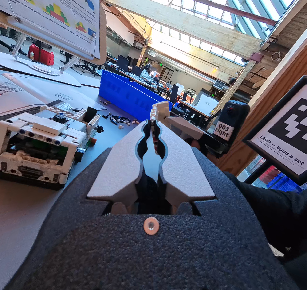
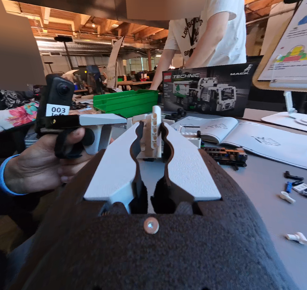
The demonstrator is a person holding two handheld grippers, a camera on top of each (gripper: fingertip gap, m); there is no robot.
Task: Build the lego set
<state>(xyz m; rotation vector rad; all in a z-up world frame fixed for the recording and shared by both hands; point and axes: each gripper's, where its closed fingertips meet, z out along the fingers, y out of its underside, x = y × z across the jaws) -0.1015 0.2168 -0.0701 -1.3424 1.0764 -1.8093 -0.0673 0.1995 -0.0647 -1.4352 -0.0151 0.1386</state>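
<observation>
My left gripper [image 1: 152, 121] is shut on a thin white lego piece [image 1: 153, 132] seen edge-on, held in the air above the grey table [image 1: 103, 149]. My right gripper [image 2: 151, 125] is shut on a white holed beam assembly [image 2: 154, 131]. The two grippers meet tip to tip at this assembly. The right gripper [image 1: 163, 116] reaches in from the right in the left wrist view. The left gripper [image 2: 126, 121] reaches in from the left in the right wrist view. A part-built white truck [image 1: 41, 145] stands at the left.
Loose small pieces [image 1: 119, 119] lie beside a blue bin [image 1: 132, 97]. An open booklet [image 2: 249, 136], a black frame part [image 2: 224, 155], tyres [image 2: 176, 114], the set's box [image 2: 207, 91] and a green bin [image 2: 126, 101] are on the table. A person in a white T-shirt [image 2: 216, 41] stands behind. One gripper's finger ends stand about 5 centimeters off the other's.
</observation>
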